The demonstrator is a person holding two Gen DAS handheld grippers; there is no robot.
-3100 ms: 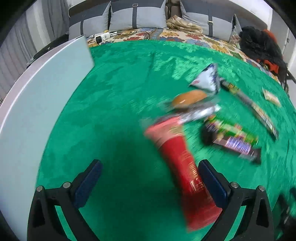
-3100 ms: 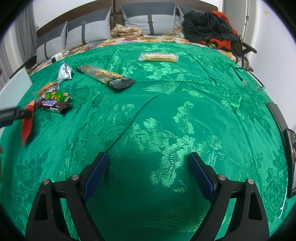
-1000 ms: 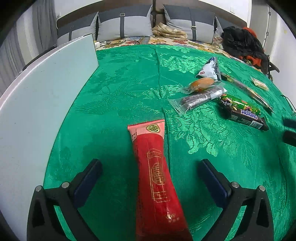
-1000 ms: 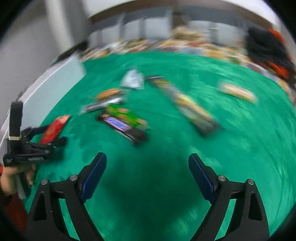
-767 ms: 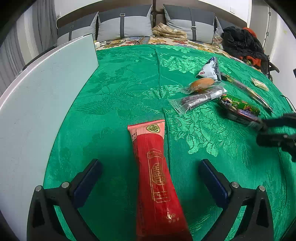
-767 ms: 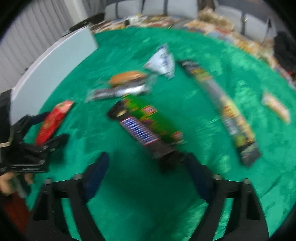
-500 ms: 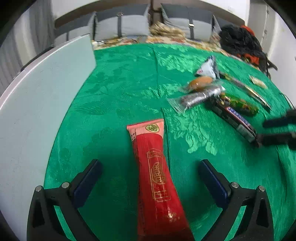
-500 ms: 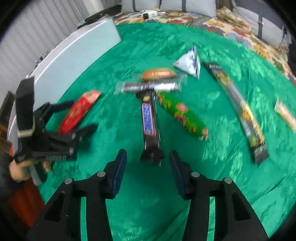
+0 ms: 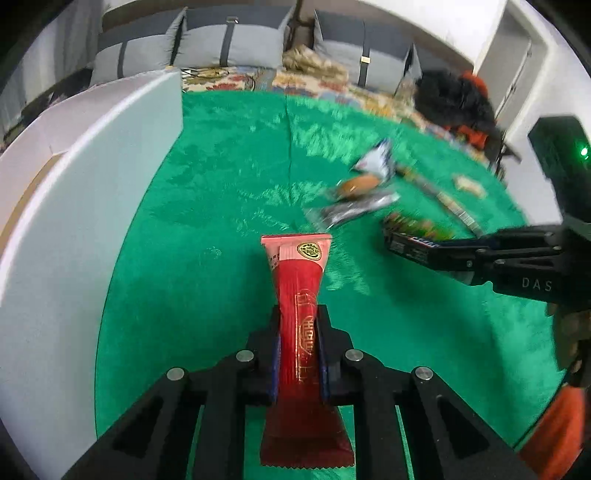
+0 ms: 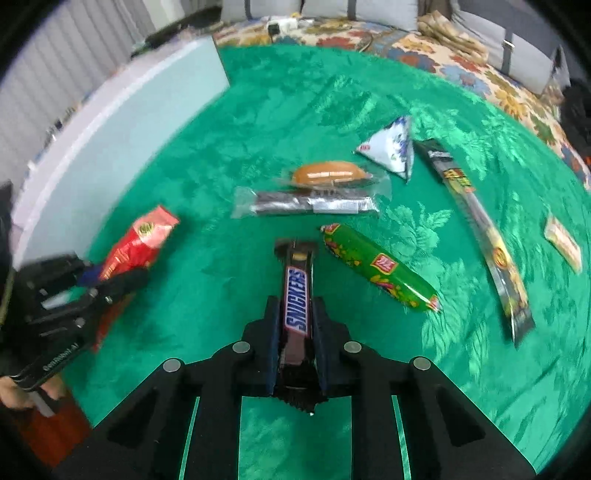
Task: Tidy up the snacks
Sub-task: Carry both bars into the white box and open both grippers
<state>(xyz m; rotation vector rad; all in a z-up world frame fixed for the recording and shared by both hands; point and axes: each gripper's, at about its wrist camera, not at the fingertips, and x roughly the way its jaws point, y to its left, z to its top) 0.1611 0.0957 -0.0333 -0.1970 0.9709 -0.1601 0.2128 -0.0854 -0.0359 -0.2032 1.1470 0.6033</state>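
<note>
A bed covered by a green floral-patterned brocade spread (image 10: 332,92) fills the room. Grey pillows (image 9: 229,48) with dark straps lean along the headboard, above a flowered sheet (image 10: 443,55). A pale white board (image 9: 74,192) stands along the bed's left edge. Dark clothing with orange (image 9: 458,99) lies heaped at the far right corner. White walls (image 9: 424,22) lie behind.

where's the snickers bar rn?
Right wrist view, centre: Snickers bar is clamped in the right gripper, just left of the green sausage pack.
</note>
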